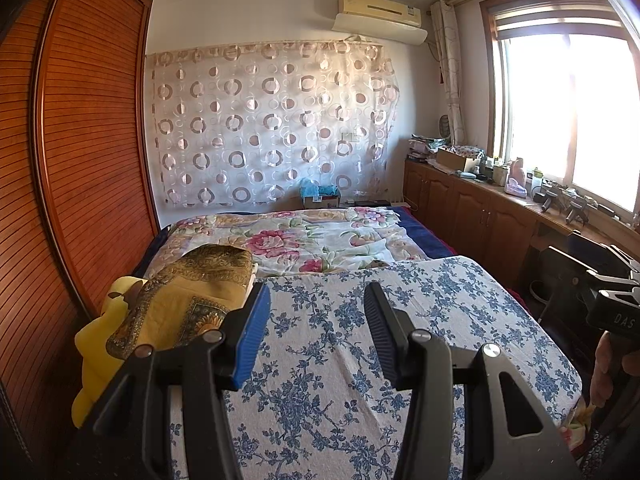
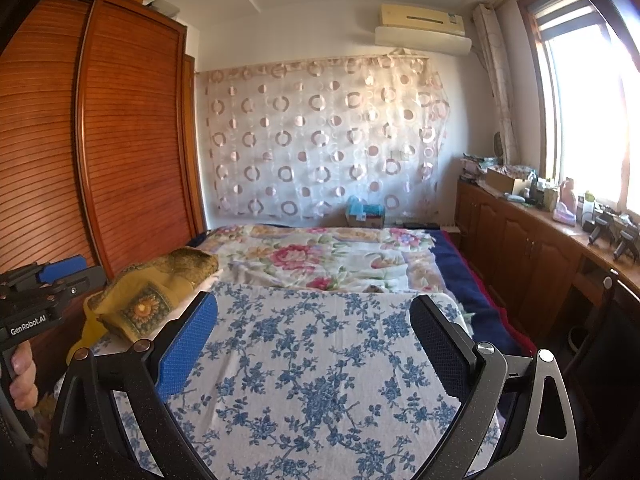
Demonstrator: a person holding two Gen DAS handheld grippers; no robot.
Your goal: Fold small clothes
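Observation:
A yellow and brown patterned cloth [image 1: 180, 300] lies bunched at the left edge of a board covered in white cloth with blue flowers [image 1: 400, 340]. It also shows in the right wrist view [image 2: 148, 300], left of the board [image 2: 320, 360]. My left gripper [image 1: 316, 316] is open and empty, held above the board just right of the cloth. My right gripper [image 2: 314, 332] is open and empty above the board's middle. Each gripper's body shows at the edge of the other's view.
A bed with a floral quilt [image 1: 320, 236] lies beyond the board. A tall wooden wardrobe [image 1: 80, 140] stands on the left. Low wooden cabinets [image 1: 480, 208] with clutter on top run under the window [image 1: 568, 112] on the right.

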